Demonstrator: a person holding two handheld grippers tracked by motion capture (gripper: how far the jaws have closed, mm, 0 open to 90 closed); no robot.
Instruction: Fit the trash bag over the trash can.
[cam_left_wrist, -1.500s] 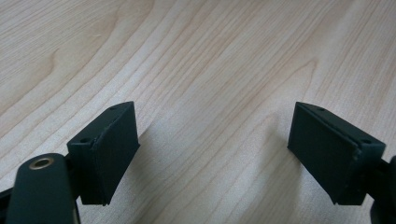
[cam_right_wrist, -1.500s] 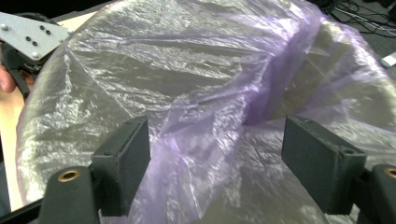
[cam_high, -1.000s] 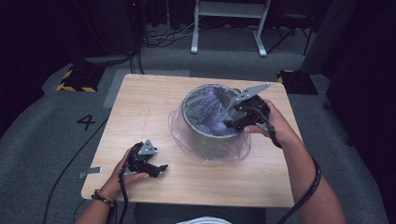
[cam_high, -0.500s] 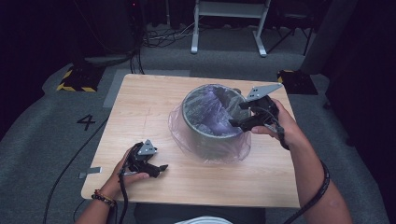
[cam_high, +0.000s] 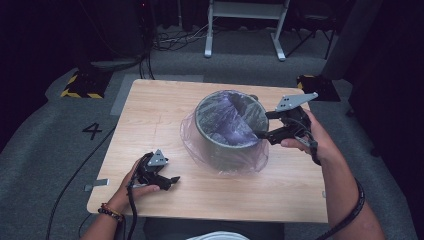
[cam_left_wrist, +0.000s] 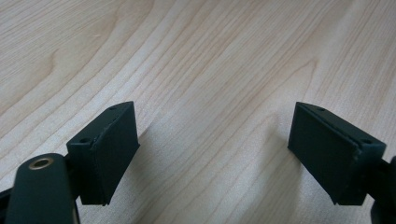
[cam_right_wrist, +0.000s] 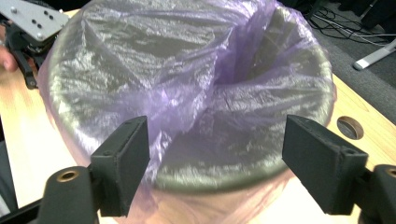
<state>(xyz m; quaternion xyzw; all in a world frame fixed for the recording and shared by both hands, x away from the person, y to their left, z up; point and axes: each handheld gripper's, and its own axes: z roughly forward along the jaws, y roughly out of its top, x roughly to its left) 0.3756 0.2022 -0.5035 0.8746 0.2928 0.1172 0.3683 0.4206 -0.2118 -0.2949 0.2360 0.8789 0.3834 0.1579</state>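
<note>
A grey bin lined with a purple bag is standing mid-tabletop. Right tongs are hovering wide open at its three-o'clock rim; left tongs are resting open, empty, at seven o'clock.

A dim lab or recording studio: a lone wooden table on grey carpet marked with a 4, hazard-striped floor blocks, loose cables and a metal stand behind
</note>
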